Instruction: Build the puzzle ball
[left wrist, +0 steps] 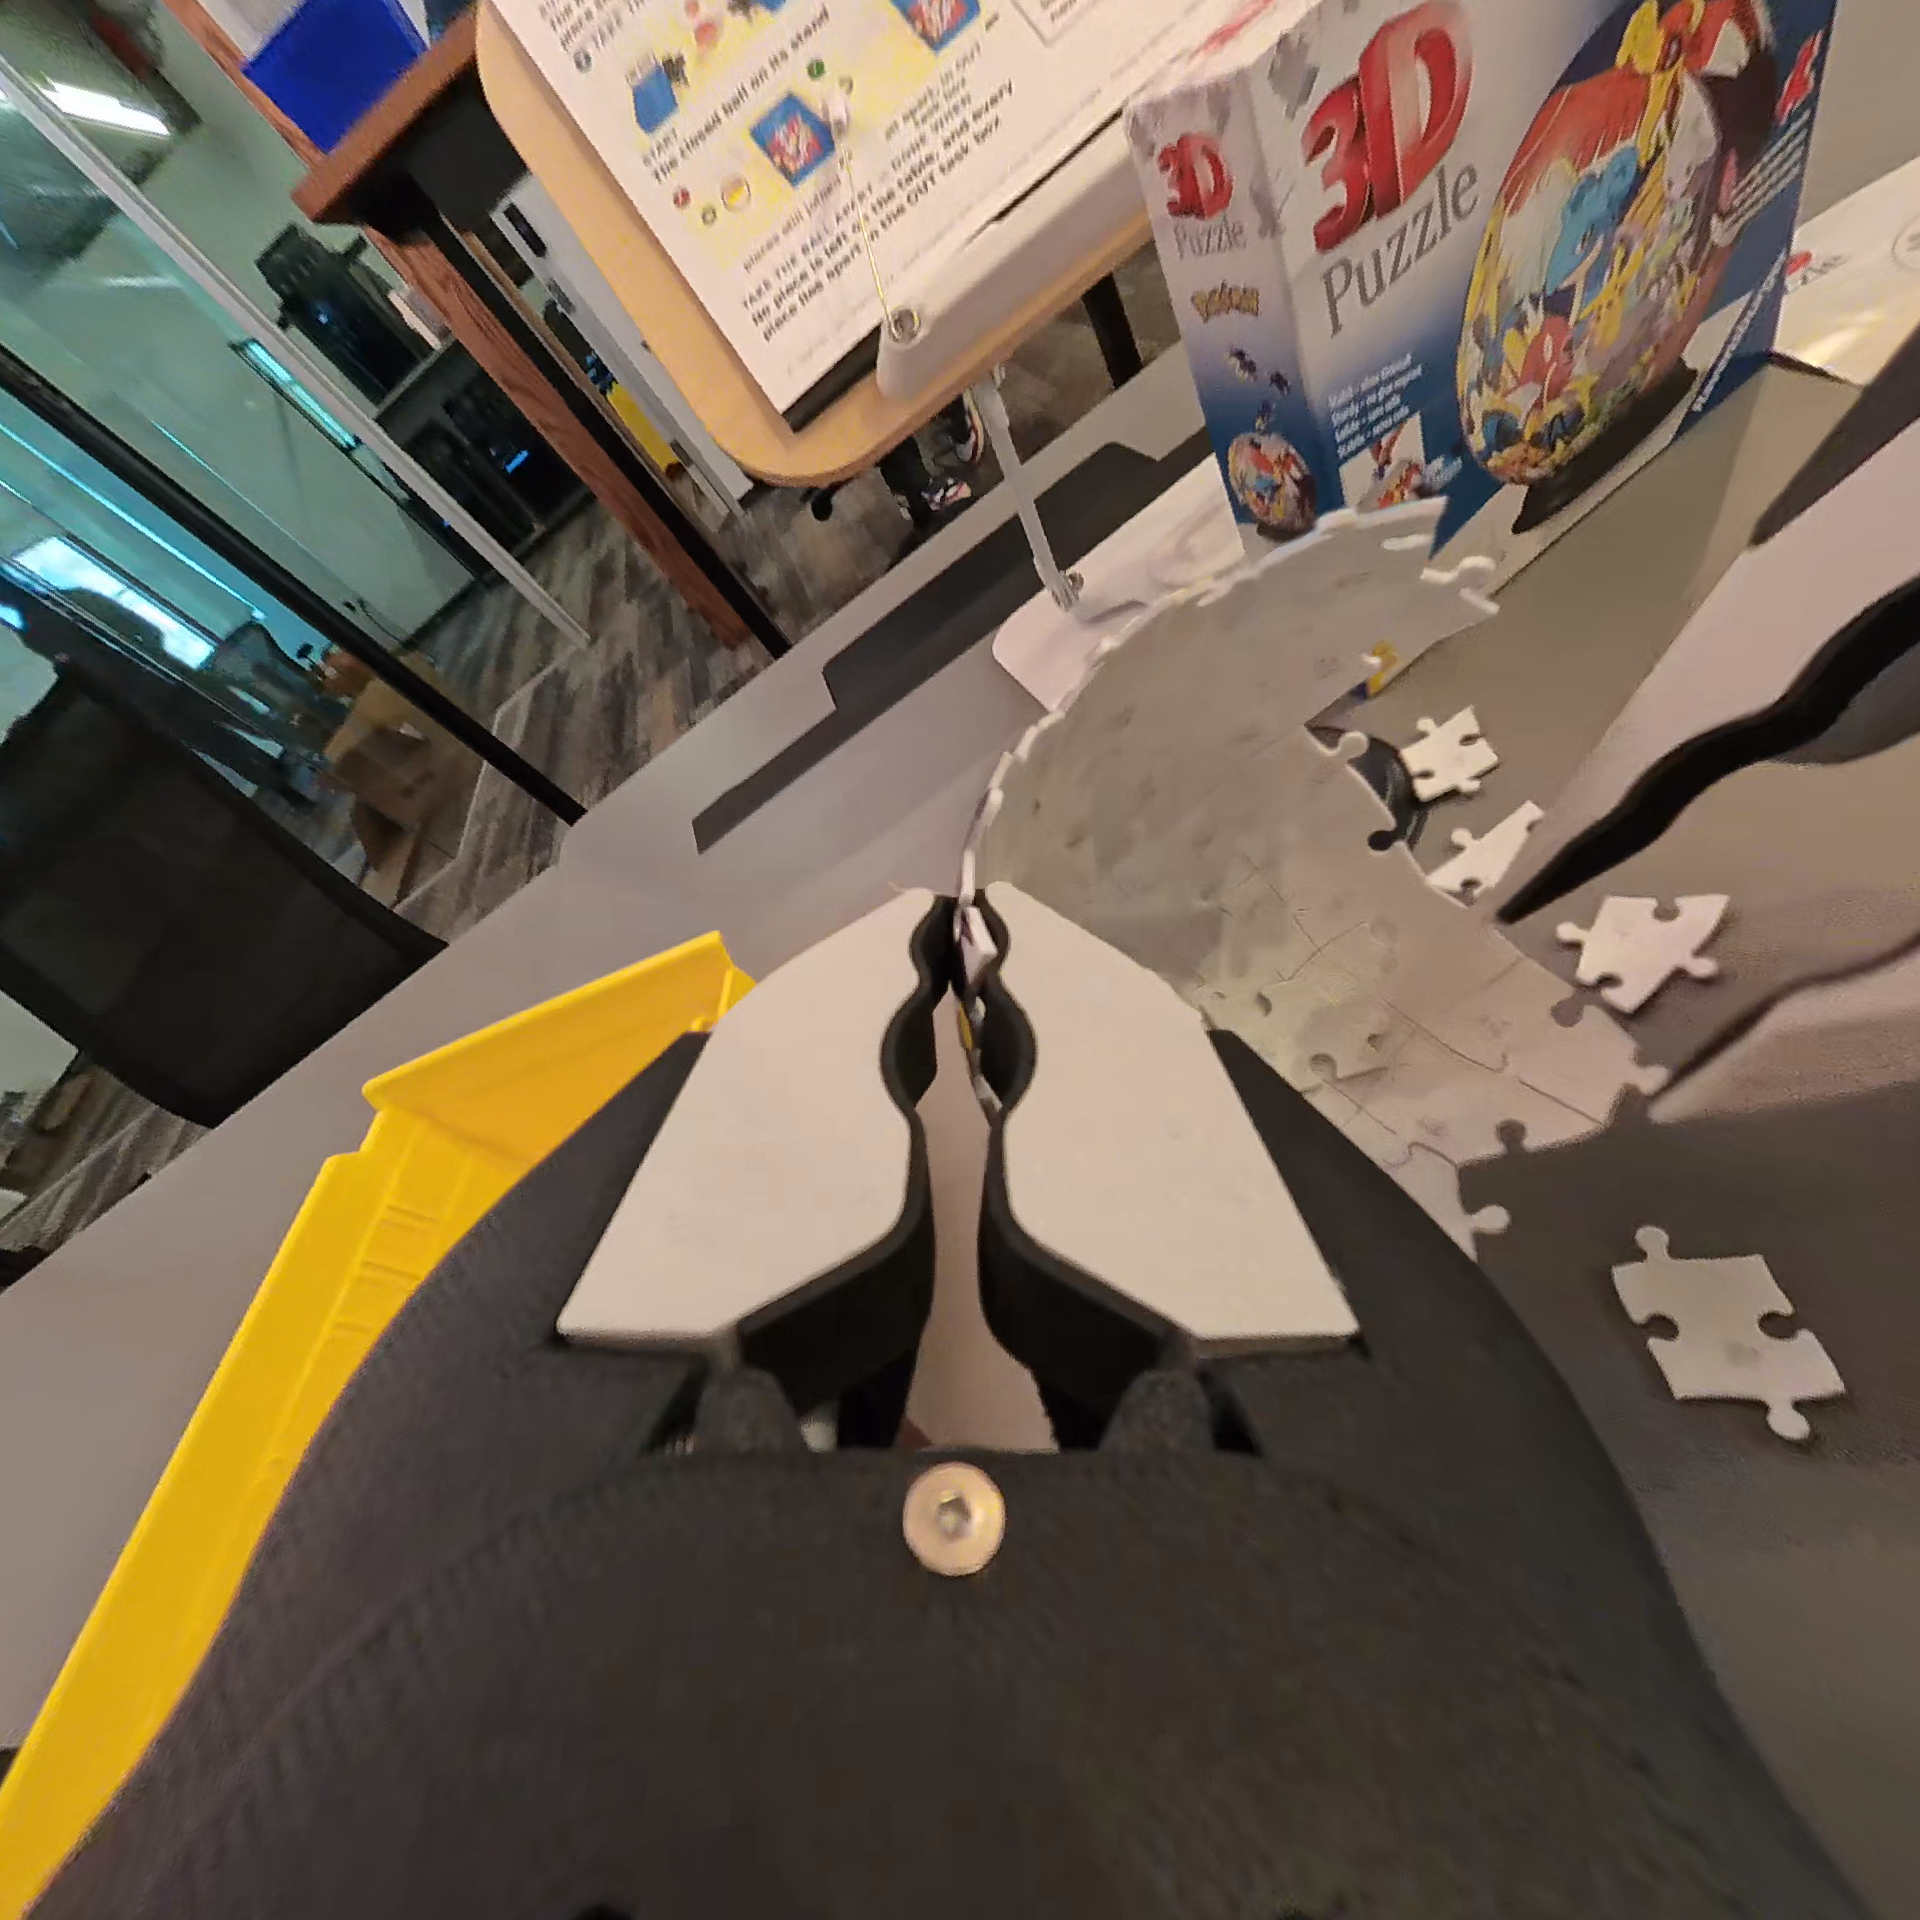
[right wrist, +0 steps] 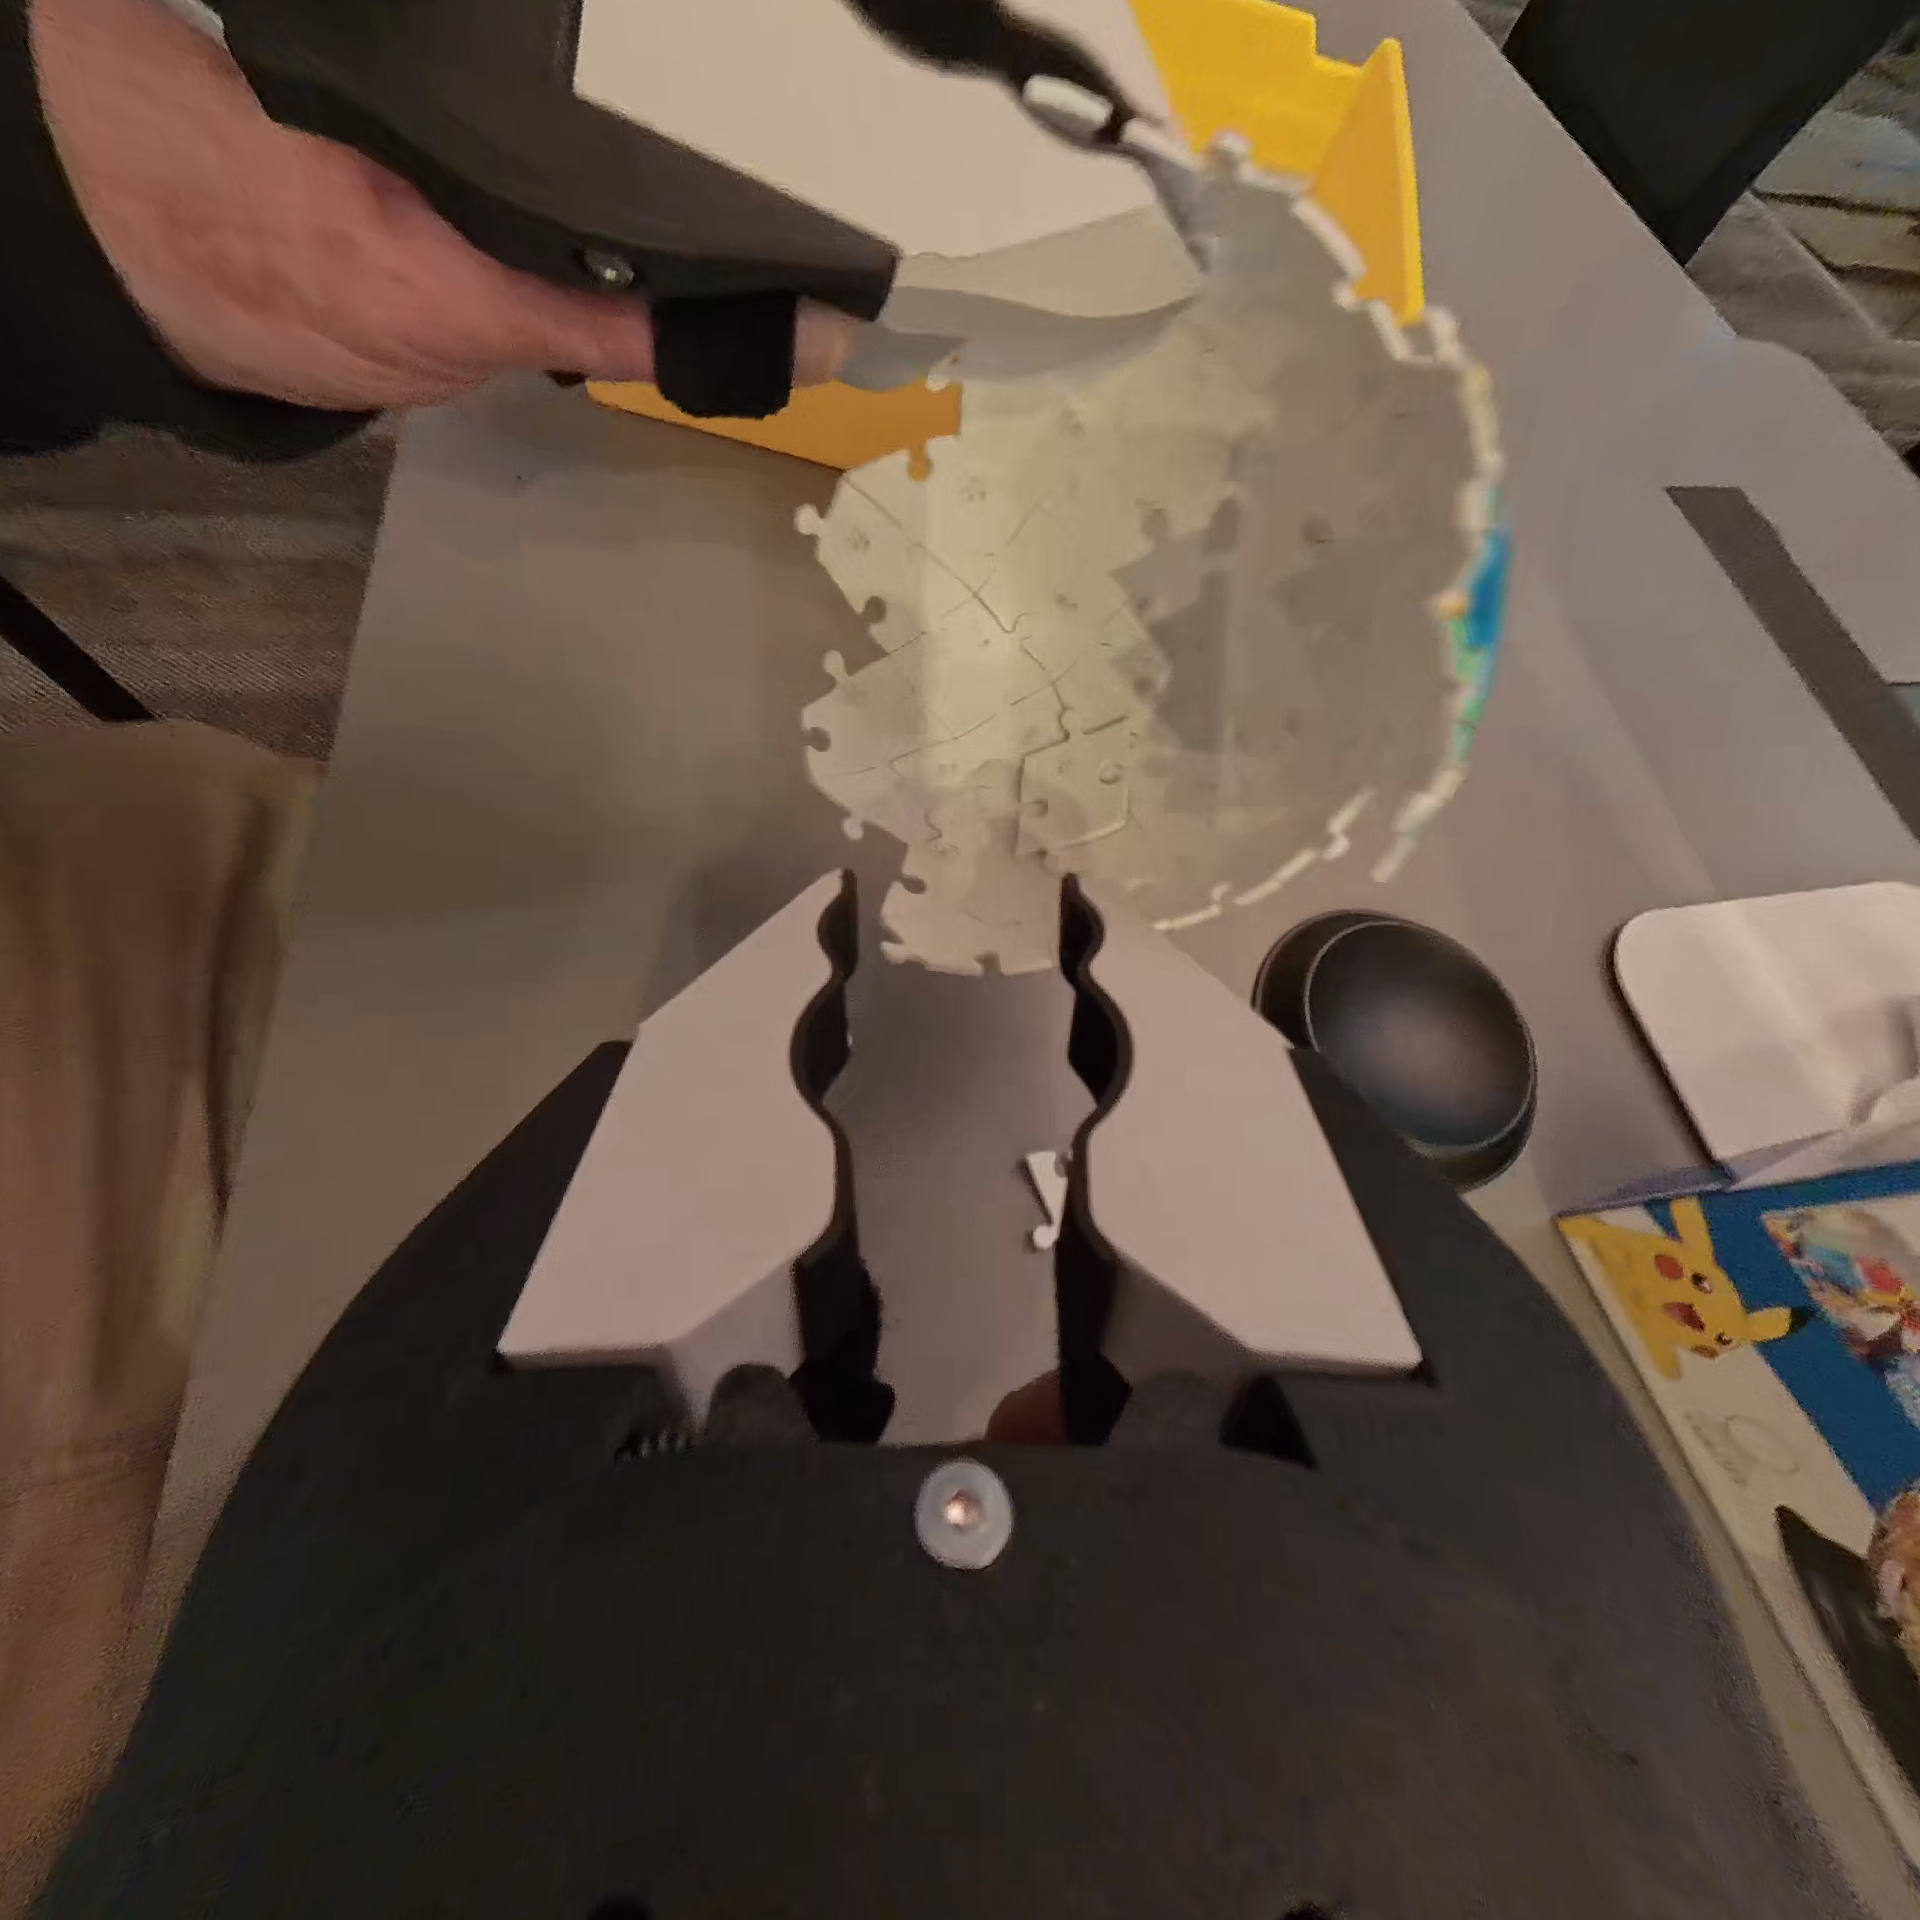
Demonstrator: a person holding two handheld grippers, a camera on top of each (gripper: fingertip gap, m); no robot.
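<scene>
Grey table (left wrist: 623,935) fills the view, and above it hangs the half-built puzzle ball (right wrist: 1091,644), white inside facing us, lifted clear by its rim. The left gripper (left wrist: 969,940) is clamped tight on that rim, while the right gripper (right wrist: 961,914) gapes wide, gripping nothing, at the shell's lower edge. Loose puzzle pieces (left wrist: 1725,1330) lie scattered on the table.

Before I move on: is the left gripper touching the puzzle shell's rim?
Touching. The left wrist view shows the left gripper shut on the puzzle shell rim.
</scene>
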